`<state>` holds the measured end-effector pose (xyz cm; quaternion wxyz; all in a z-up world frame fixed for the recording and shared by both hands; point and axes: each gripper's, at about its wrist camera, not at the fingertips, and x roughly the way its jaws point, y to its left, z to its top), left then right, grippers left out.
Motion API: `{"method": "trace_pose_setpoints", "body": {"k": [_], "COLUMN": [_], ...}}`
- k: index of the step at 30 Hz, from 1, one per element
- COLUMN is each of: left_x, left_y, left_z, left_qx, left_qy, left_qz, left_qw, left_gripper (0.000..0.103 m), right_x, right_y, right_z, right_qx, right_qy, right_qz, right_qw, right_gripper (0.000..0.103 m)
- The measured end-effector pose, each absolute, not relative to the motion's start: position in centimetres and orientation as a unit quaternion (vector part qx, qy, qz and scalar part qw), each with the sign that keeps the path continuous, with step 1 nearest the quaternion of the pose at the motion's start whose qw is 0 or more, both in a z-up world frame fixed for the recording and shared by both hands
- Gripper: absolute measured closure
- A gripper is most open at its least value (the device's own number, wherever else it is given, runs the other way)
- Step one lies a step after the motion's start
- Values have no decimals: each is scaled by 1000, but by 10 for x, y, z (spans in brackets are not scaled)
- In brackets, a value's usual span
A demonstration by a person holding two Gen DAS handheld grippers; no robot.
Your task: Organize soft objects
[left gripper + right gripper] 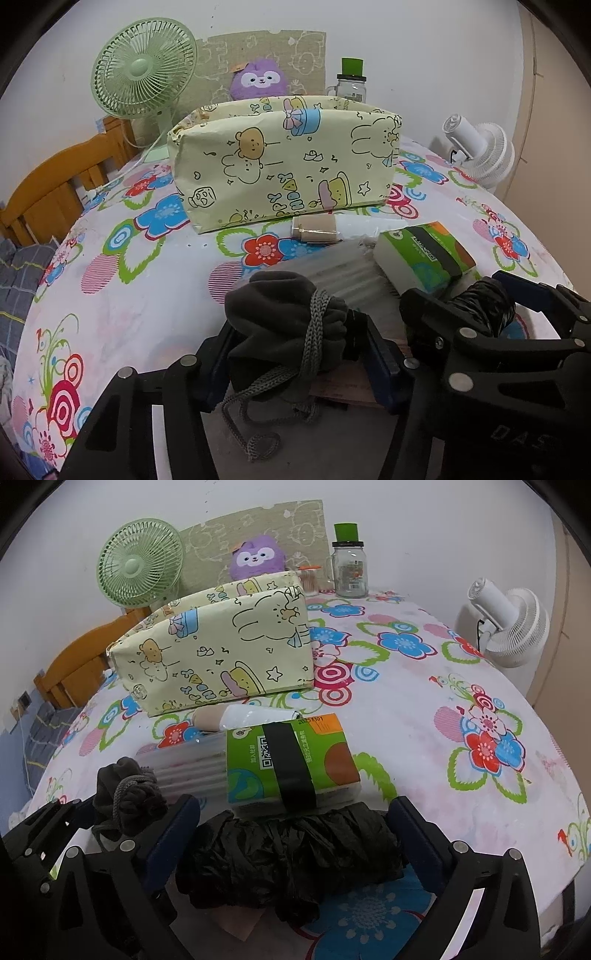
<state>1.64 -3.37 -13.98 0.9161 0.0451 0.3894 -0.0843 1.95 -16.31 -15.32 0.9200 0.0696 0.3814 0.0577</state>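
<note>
A dark grey drawstring pouch lies at the near edge of the floral-covered table. My left gripper is shut on it, with a blue pad against each side and the cord hanging down in front. Beside it to the right lies a crumpled black plastic bag roll. My right gripper stands wide open around that roll, one finger at each end. A cream cartoon-print fabric bin stands open-topped further back. In the right wrist view the left gripper and the pouch show at lower left.
A green tissue pack, a clear ribbed packet and a beige roll lie between the grippers and the bin. Behind stand a green fan, a purple plush and a glass jar. A white fan is at right.
</note>
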Motion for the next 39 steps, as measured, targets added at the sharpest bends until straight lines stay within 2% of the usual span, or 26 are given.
{"method": "trace_pose_setpoints", "body": {"k": [3, 5, 15, 39], "left_x": [16, 15, 15, 14], "left_y": [-34, -34, -34, -27], "left_z": [-140, -140, -138, -104], "left_qx": [47, 47, 47, 25], "left_qy": [388, 388, 386, 355], "left_qz": [-81, -79, -73, -69], "left_qw": [917, 917, 918, 932], "left_gripper": [41, 41, 42, 42], "right_x": [20, 21, 16, 15], "right_y": [-163, -163, -160, -160], "right_z": [-155, -155, -148, -114], "right_qx": [72, 71, 60, 71], "right_qy": [378, 375, 360, 330], "right_qz": [58, 56, 51, 61], "right_qw": [921, 922, 929, 939], "right_gripper": [2, 10, 31, 34]}}
